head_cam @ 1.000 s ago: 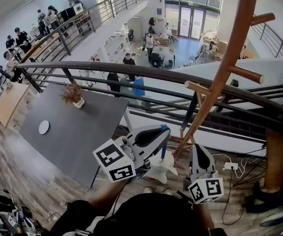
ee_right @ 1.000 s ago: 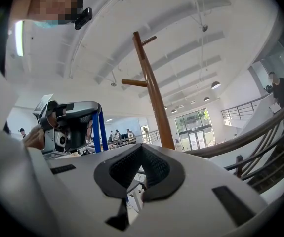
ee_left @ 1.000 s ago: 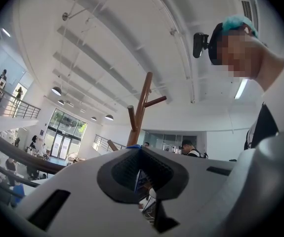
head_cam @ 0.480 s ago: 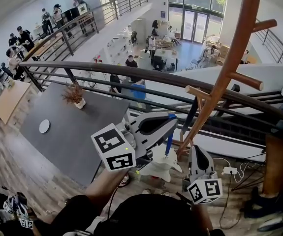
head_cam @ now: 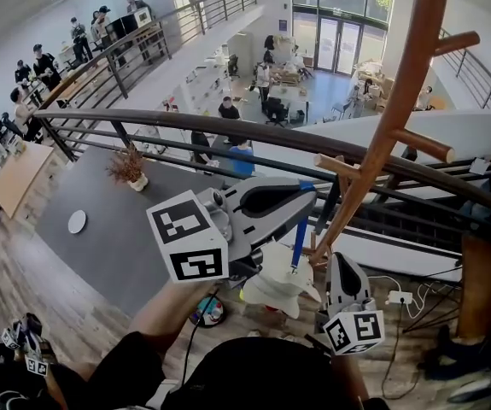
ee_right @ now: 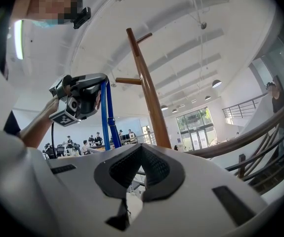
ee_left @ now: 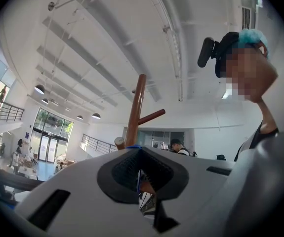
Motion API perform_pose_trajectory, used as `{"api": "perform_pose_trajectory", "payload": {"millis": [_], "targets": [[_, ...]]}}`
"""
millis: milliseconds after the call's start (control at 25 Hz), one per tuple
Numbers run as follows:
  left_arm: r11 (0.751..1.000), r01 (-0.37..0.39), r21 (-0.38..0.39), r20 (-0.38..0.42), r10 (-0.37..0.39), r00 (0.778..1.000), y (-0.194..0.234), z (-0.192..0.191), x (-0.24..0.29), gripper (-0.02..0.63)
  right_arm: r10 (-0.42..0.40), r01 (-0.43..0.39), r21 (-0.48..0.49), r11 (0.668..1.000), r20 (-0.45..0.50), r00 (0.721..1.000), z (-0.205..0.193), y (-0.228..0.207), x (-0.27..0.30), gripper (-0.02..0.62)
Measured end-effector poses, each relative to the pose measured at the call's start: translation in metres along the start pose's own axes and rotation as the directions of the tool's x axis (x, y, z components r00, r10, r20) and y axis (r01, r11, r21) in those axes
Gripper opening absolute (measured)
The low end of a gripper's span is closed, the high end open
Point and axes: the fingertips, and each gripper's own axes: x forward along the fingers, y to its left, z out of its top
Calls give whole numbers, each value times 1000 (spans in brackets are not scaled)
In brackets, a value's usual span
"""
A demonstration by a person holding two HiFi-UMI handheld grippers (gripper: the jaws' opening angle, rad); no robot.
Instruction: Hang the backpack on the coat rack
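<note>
Left hand-held gripper (head_cam: 310, 196) raised, jaws clamped on blue strap (head_cam: 299, 244). White backpack (head_cam: 277, 282) hangs by strap directly below its tips. Rack (head_cam: 399, 101) pole just beyond, right of tips. Right hand-held gripper (head_cam: 339, 261) lower, just right of backpack, jaws together, empty.

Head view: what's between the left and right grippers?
The white backpack, hanging by its blue strap from the shut left gripper, just left of the right gripper. Clearest in the head view.
</note>
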Motion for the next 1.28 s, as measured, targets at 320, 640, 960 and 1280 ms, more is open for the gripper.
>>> {"api": "perform_pose_trajectory", "payload": {"millis": [320, 640, 960, 1280], "targets": [[999, 14, 28, -31, -13, 999, -4, 21, 12, 14, -6, 6, 26, 1000, 0, 1000, 4, -3, -3, 12], [1000, 5, 16, -26, -5, 1000, 13, 31, 16, 14, 9, -9, 16, 1000, 8, 1000, 2, -9, 3, 12], [1000, 20, 8, -37, -20, 999, 17, 33, 24, 14, 14, -15, 27, 1000, 5, 1000, 0, -8, 6, 12], [999, 49, 16, -59, -48, 997, 13, 33, 30, 14, 83, -79, -69, 994, 58, 995, 74, -1, 10, 12]]}}
